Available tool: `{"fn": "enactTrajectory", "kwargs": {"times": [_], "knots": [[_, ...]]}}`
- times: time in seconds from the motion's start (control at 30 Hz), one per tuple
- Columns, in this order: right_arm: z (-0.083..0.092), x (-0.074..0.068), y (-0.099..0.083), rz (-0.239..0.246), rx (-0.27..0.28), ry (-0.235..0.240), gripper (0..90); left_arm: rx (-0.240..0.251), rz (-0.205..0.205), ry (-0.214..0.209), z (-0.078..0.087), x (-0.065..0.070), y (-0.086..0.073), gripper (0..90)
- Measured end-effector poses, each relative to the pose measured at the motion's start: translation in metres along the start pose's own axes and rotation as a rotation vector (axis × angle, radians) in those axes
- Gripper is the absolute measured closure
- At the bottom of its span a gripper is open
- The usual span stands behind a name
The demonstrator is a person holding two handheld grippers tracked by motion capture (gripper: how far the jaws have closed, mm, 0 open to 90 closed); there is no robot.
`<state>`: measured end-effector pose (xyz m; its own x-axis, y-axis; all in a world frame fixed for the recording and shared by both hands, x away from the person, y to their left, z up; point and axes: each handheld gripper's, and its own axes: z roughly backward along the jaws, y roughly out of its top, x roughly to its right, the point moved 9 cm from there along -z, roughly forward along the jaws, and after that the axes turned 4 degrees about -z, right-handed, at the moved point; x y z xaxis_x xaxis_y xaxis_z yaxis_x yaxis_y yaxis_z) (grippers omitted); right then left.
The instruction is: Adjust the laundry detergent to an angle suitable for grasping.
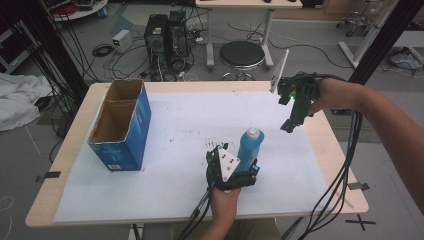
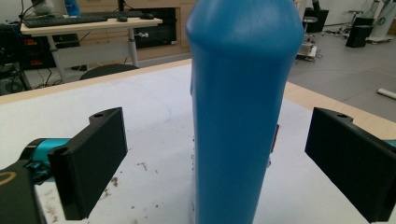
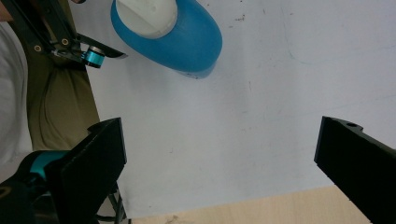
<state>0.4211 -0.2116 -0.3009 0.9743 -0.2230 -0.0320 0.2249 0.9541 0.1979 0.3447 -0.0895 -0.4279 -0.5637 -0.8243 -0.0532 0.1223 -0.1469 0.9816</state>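
A blue bottle (image 1: 248,145) with a white cap stands upright on the white sheet (image 1: 170,150), slightly right of the table's middle. My left gripper (image 1: 244,169) reaches it from the near side, low on the sheet. In the left gripper view the bottle (image 2: 238,116) stands between the two black jaws with a gap on each side, so this gripper (image 2: 215,163) is open. My right gripper (image 1: 288,126) hangs in the air to the right of the bottle, tilted down. It is open (image 3: 219,172) with nothing between its jaws, and the bottle's cap (image 3: 147,14) shows beyond them.
A blue cardboard box (image 1: 122,125), open on top with two compartments, stands on the left part of the table (image 1: 345,165). Behind the table are a black stool (image 1: 242,54), computer towers (image 1: 165,35) and cables on the floor. Cables trail from both grippers.
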Motion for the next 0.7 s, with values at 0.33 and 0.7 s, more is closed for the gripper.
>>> {"fn": "enactTrajectory", "kwargs": {"times": [0.33, 0.7], "knots": [[0.001, 0.0, 0.001, 0.003, 0.004, -0.001, 1.2, -0.015, 0.005, -0.016, -0.02, 0.0, -0.005, 5.5], [0.0, -0.001, 0.002, -0.002, -0.004, 0.002, 1.2, -0.028, 0.03, -0.04, -0.034, -0.001, -0.011, 5.6]]}}
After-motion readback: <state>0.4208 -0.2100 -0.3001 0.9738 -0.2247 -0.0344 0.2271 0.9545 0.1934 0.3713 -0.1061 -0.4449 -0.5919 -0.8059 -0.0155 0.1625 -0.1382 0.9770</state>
